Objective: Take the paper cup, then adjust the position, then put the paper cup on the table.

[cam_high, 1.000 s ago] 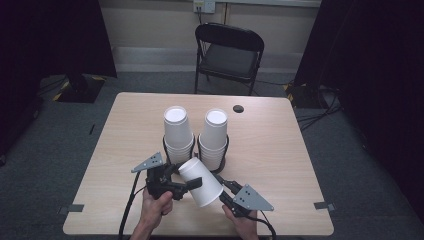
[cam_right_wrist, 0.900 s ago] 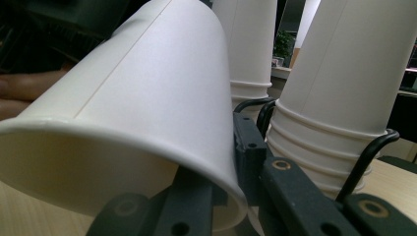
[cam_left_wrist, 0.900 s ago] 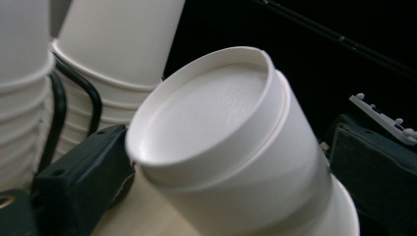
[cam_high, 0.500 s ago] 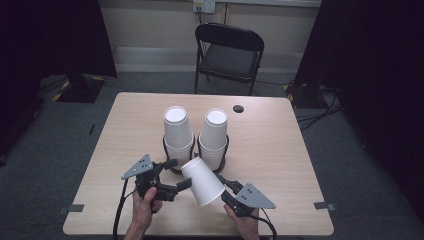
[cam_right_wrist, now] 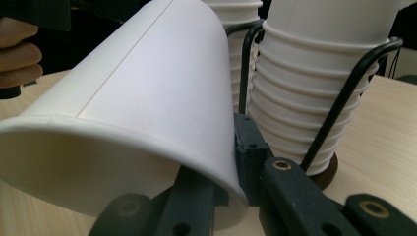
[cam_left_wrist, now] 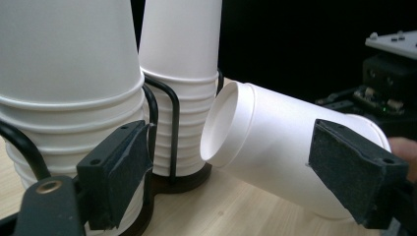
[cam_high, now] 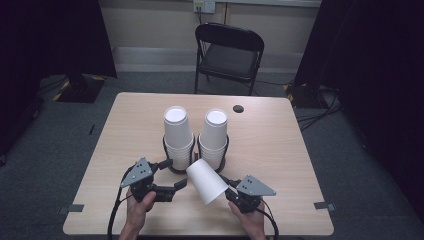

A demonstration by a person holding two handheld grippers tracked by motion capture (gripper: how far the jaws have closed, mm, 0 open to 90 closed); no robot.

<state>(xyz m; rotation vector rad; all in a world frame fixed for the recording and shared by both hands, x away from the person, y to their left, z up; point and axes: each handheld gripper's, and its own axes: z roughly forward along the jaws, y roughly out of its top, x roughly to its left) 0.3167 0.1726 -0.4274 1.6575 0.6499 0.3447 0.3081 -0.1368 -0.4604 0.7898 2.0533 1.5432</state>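
Dark curtains round a carpeted floor; black folding chair [cam_high: 229, 52] stands behind a light wood table [cam_high: 280, 150]; small dark disc [cam_high: 238, 108] lies on the tabletop near the far edge. Two stacks of white paper cups, upside down, sit side by side in black wire holders mid-table: left stack [cam_high: 178, 135] & right stack [cam_high: 214, 136]. Right gripper [cam_high: 226, 192] is clamped on the rim of a single white cup [cam_high: 206, 181], one jaw inside the mouth & one outside; cup is tilted, lifted off the table, closed base pointing up toward the stacks, just in front of the right stack, mouth toward the person. Left gripper [cam_high: 176, 185], held low just left of the cup, has jaws part open w/ nothing between them; they have just been closing; in the left gripper view the cup's base [cam_left_wrist: 223, 125] sits past the pads [cam_left_wrist: 118, 172], untouched.
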